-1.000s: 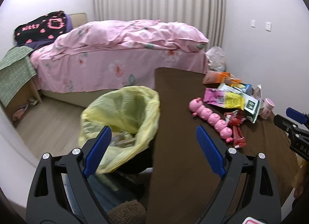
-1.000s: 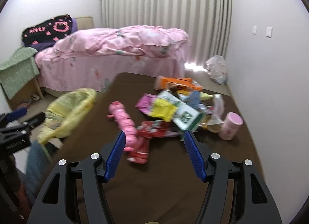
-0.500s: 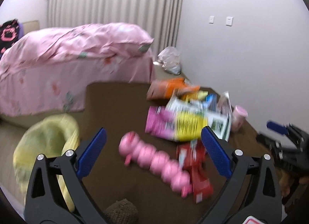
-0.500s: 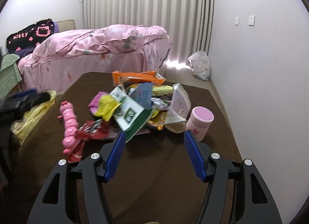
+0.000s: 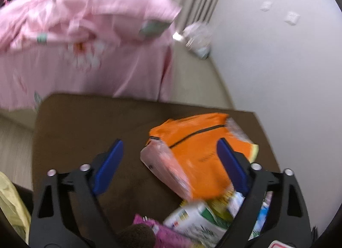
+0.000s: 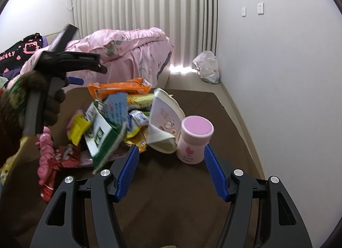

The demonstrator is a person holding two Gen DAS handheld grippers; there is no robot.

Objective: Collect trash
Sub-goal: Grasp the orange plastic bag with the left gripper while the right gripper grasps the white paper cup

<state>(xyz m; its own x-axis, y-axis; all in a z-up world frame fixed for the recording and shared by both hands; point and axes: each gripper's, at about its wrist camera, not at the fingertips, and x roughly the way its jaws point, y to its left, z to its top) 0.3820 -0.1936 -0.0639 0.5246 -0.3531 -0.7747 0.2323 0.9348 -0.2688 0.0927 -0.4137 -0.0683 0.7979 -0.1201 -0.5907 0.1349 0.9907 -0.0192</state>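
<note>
Your left gripper (image 5: 170,162) hangs over the brown, felt-like table (image 5: 85,124) with its blue ribbed pads spread and just now narrowing a little, the crinkly orange plastic packet (image 5: 198,154) lying between them untouched, nearer the right pad. In the right wrist view the heap of glossy wrappers (image 6: 113,124) sits left of your right gripper (image 6: 171,172), whose pads stand wide apart. The round pink-capped bottle (image 6: 193,141) stands upright just beyond them; its label print is unreadable.
</note>
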